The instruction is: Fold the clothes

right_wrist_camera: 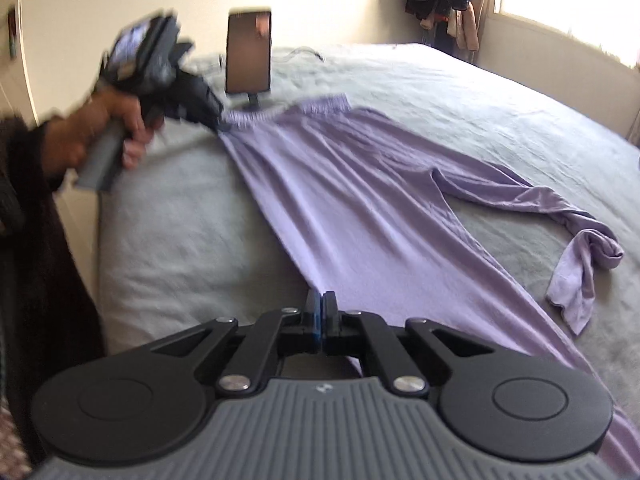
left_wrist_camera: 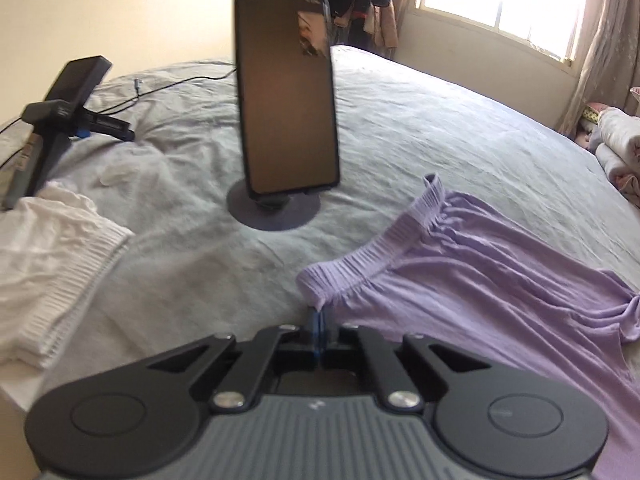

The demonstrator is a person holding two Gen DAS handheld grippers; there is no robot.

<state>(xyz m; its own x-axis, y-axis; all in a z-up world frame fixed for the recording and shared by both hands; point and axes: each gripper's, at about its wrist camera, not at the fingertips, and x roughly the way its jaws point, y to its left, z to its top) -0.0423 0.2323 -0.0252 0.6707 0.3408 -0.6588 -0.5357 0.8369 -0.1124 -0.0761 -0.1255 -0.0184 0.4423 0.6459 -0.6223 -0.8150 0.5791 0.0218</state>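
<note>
Lavender trousers [right_wrist_camera: 360, 184] lie stretched along the grey bed [right_wrist_camera: 500, 92], pinched at both ends. Nearest, the right hand-held gripper [right_wrist_camera: 320, 312] has its jaws clamped together on the side edge of one leg. Farther up, the left hand-held gripper [left_wrist_camera: 318, 316], gripped by a hand [right_wrist_camera: 108, 132] in a dark sleeve, is closed tight on a corner of the elastic waistband [left_wrist_camera: 384, 240]. Beyond the waistband a phone [left_wrist_camera: 286, 92] stands upright on its stand, with white clothing [left_wrist_camera: 52, 264] off to the left.
</note>
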